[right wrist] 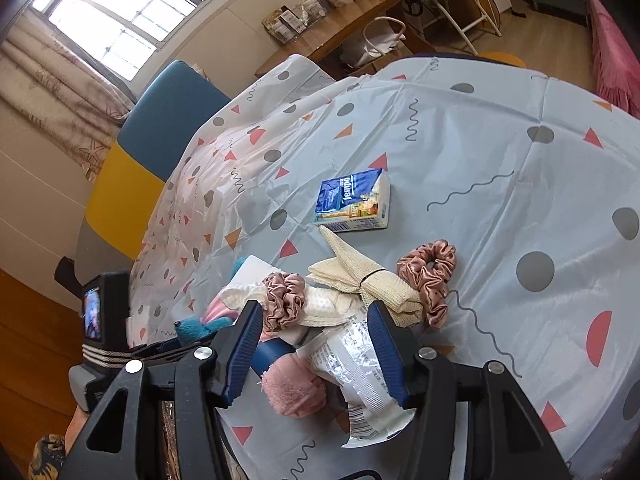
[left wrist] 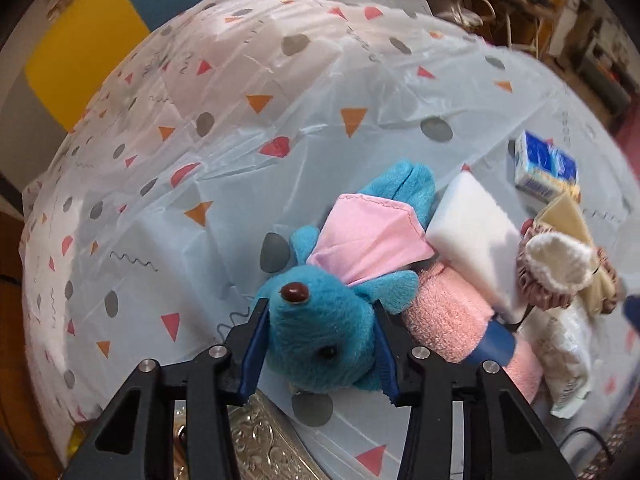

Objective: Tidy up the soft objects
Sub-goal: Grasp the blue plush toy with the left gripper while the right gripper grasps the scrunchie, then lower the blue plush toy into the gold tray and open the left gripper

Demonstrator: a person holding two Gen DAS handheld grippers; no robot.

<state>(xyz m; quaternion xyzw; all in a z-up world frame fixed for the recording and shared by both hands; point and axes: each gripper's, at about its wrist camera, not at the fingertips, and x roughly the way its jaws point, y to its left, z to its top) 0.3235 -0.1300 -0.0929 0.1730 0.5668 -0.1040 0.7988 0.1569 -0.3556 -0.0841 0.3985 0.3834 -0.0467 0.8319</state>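
Note:
A blue plush toy with a pink cape lies on the patterned tablecloth. My left gripper is shut on its head, one pad pressing each side. Beside it lie a rolled pink towel, a white foam block, a pink scrunchie around a white cloth, and a crinkly white packet. My right gripper hangs open over the packet and the towel roll. Its pads do not squeeze either.
A blue tissue pack lies farther out, with a tied cream cloth and a second scrunchie nearer. A silver embossed box sits at the near table edge. A blue and yellow chair stands behind the round table.

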